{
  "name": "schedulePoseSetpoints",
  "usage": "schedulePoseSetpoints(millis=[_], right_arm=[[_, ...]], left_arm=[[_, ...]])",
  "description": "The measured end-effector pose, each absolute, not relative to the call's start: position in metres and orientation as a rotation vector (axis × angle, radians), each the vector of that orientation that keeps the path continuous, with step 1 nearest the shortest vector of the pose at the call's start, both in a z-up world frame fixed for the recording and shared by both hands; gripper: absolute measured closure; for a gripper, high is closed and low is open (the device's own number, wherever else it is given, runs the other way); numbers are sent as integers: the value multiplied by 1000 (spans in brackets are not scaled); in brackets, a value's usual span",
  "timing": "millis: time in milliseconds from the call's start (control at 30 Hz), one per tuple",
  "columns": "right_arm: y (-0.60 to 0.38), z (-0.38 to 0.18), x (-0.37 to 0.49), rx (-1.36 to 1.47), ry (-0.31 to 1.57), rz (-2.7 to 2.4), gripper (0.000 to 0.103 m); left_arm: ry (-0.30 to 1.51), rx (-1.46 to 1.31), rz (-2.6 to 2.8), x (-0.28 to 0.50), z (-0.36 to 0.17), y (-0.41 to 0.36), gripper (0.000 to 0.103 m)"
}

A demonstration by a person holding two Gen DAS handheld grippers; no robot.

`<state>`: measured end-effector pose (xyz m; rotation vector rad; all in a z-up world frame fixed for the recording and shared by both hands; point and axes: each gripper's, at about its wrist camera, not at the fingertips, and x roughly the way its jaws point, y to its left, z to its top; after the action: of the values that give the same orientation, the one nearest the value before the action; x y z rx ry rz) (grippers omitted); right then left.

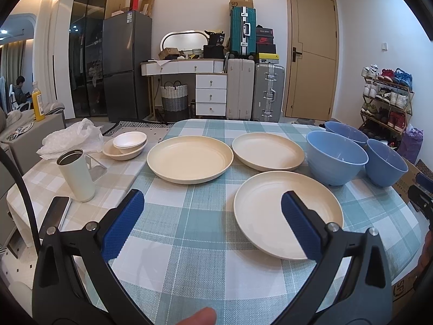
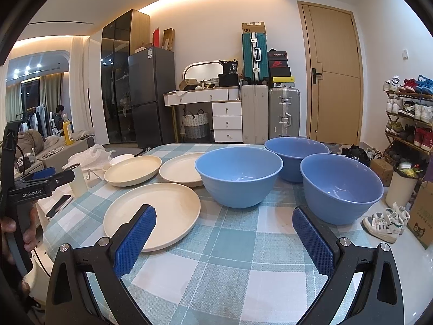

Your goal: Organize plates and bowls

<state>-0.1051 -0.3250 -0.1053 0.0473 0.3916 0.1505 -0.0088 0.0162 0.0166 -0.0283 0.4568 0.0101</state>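
1. The left claw (image 1: pixel 212 205) hangs low over the table covered in a teal-and-white checked cloth (image 1: pixel 189 243), its blue-padded fingers (image 1: pixel 123 224) spread wide and holding nothing; the right-hand finger overlaps the view of the nearest plate.
2. The right claw (image 2: pixel 223 220) is likewise spread wide and empty above the same cloth, its gap facing the bowls.
3. Nearest lies a round cream plastic plate (image 1: pixel 273 216), flat on the cloth and apart from the others.
4. Behind it, two more cream plates sit side by side: a larger deep-rimmed one (image 1: pixel 189 158) to the left and another (image 1: pixel 268 150) to the right, close but not touching.
5. To the right stand three light blue plastic bowls, upright and clustered: one nearest the plates (image 2: pixel 238 176), one at the table's right edge (image 2: pixel 341 185), one behind them (image 2: pixel 296 153).
6. On the left, on a beige checked surface, stand a white cylindrical tumbler (image 1: pixel 75 174), a dark phone (image 1: pixel 55 212) and small cream bowls nested together (image 1: pixel 125 145).
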Motion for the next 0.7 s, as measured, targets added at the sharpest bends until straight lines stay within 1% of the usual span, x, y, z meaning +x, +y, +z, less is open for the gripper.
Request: schedulePoseSetpoints(millis=[700], right_arm=[[-324,-104,-103,86,408,185,0]], left_arm=[[440,-51,3,-11,23,23,2]])
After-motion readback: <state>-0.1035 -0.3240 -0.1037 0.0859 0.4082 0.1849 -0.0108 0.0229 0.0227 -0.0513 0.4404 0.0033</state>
